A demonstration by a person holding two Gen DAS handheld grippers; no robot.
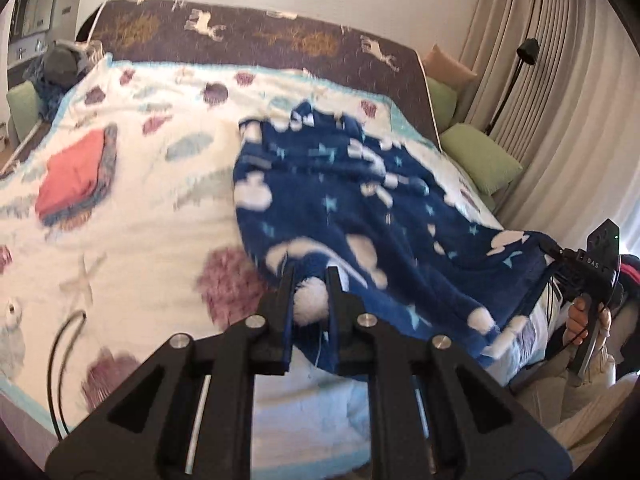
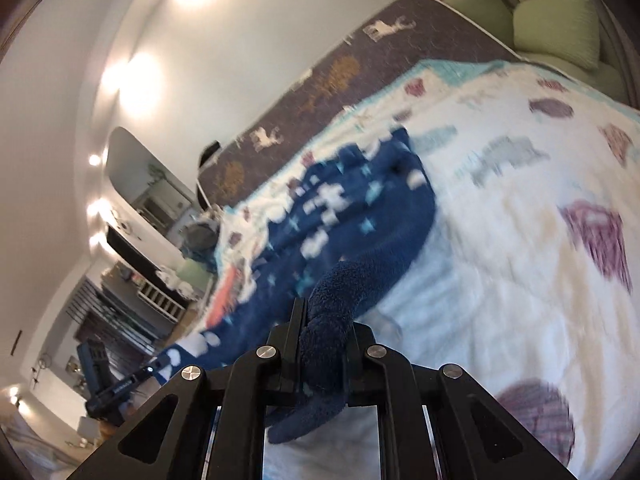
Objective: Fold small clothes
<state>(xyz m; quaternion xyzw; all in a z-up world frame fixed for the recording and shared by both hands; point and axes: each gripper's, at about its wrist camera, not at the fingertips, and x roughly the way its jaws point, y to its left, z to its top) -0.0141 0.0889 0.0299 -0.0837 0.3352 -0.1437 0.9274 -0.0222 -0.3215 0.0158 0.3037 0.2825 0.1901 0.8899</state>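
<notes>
A navy fleece garment [image 1: 344, 200] with white clouds and pale stars lies on the bed, its near edge lifted off the cover. My left gripper [image 1: 310, 280] is shut on that near edge, a white cloud patch pinched between its pads. In the same view the right gripper [image 1: 538, 258] holds the garment's other near corner, a hand on its handle. From the right wrist view, the right gripper [image 2: 326, 314] is shut on a thick fold of the navy garment [image 2: 348, 220], which stretches away toward the left gripper [image 2: 154, 368].
A white bedcover [image 1: 160, 240] with purple shells and a teal border covers the bed. A folded stack topped by a coral piece [image 1: 76, 172] sits at the left. Green pillows [image 1: 480, 160] and curtains stand at the right, a dark patterned blanket [image 1: 260, 40] behind. A black cable [image 1: 60, 360] loops near left.
</notes>
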